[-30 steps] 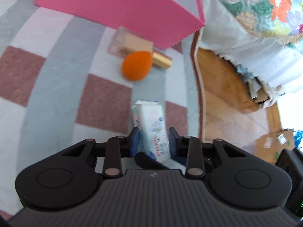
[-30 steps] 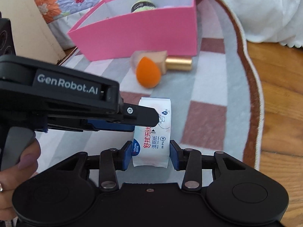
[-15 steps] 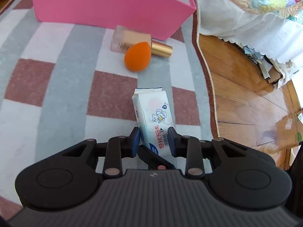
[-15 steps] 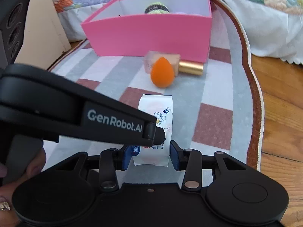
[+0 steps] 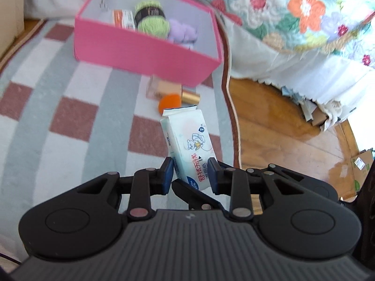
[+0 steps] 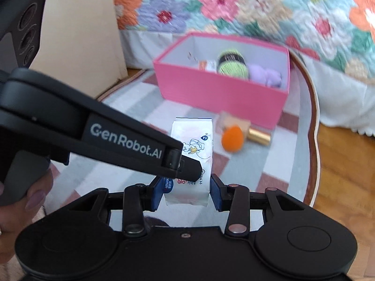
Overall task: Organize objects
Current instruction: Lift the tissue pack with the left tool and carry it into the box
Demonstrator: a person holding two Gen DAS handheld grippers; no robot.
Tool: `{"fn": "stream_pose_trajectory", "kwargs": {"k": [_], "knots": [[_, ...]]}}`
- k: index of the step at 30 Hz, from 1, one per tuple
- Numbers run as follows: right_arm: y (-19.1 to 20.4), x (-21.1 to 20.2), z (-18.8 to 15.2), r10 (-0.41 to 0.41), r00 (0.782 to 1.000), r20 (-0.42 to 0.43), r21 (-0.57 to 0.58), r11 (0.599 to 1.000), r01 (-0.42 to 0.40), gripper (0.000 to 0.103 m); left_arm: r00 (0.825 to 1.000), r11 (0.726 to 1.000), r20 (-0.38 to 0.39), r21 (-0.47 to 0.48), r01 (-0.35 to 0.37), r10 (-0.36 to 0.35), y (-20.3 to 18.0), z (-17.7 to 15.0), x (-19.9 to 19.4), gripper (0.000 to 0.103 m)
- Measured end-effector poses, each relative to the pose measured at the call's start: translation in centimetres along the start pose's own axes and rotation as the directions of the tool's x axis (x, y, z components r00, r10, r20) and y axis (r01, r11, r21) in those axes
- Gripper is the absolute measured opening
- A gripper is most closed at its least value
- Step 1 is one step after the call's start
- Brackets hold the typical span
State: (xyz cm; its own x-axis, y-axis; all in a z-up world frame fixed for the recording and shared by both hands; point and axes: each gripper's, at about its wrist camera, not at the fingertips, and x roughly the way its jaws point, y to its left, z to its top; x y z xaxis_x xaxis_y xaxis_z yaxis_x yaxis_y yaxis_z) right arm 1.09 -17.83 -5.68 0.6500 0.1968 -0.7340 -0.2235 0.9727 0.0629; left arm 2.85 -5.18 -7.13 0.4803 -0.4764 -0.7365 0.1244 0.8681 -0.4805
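Note:
A white wet-wipes pack (image 5: 187, 140) hangs above the checked rug, gripped from two sides. My left gripper (image 5: 190, 175) is shut on its lower end, and my right gripper (image 6: 187, 194) is shut on the same pack (image 6: 192, 140). In the right wrist view the left gripper's finger (image 6: 187, 168) crosses in front of the pack. Beyond stands an open pink box (image 5: 145, 49) holding green yarn (image 5: 152, 16), a purple item (image 5: 182, 32) and a small carton. In front of the box lie an orange sponge (image 5: 170, 103) and a gold-capped foundation bottle (image 5: 164, 89).
The rug (image 5: 70, 93) ends at a wooden floor (image 5: 269, 121) on the right. A bed with a floral quilt (image 5: 304, 11) rises behind the box. A beige board (image 6: 82, 35) stands at the left, and a hand (image 6: 30, 201) holds the left gripper's handle.
Both grippers have risen together with the wipes pack, lifting it off the rug. The view has tipped up, so the inside of the pink box now shows.

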Motion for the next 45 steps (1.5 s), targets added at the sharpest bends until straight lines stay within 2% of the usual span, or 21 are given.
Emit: {"fn": "stream_pose_trajectory", "kwargs": {"k": [9, 15, 22, 26, 31, 38, 45], "knots": [[2.0, -2.6, 5.3, 0.02, 0.998, 0.055, -0.112, 0.994, -0.013, 0.046, 0.999, 1.0, 0.046, -0.028, 0.013, -0.012, -0.2, 4.2, -5.5, 0.03], [2.0, -3.3, 9.7, 0.064, 0.997, 0.041, -0.132, 0.99, -0.058, 0.046, 0.999, 0.998, 0.045, -0.049, 0.032, -0.029, -0.3, 8.1, -8.0, 0.03], [1.9, -2.2, 15.5, 0.049, 0.999, -0.009, -0.234, 0.971, -0.05, 0.046, 0.998, 0.999, 0.057, -0.051, 0.013, -0.01, -0.3, 13.2, -8.2, 0.03], [0.4, -0.2, 18.7, 0.062, 0.997, -0.05, -0.248, 0.966, -0.072, 0.046, 0.998, 0.998, 0.065, -0.069, 0.006, -0.002, 0.4, 16.0, -6.9, 0.03], [-2.0, 3.4, 21.0, 0.098, 0.992, -0.079, -0.251, 0.961, -0.115, 0.046, 1.0, 0.992, 0.031, -0.123, 0.009, -0.005, 1.9, 19.3, -3.6, 0.03], [-5.7, 9.9, 22.2, 0.17, 0.973, -0.154, -0.174, 0.965, -0.196, 0.046, 0.996, 0.973, -0.091, -0.229, -0.003, -0.018, 4.8, 23.3, 3.2, 0.03], [-8.6, 16.1, 22.0, 0.24, 0.938, -0.249, -0.087, 0.959, -0.269, 0.046, 0.981, 0.947, -0.194, -0.316, -0.046, -0.017, 7.7, 24.4, 9.4, 0.03]]}}
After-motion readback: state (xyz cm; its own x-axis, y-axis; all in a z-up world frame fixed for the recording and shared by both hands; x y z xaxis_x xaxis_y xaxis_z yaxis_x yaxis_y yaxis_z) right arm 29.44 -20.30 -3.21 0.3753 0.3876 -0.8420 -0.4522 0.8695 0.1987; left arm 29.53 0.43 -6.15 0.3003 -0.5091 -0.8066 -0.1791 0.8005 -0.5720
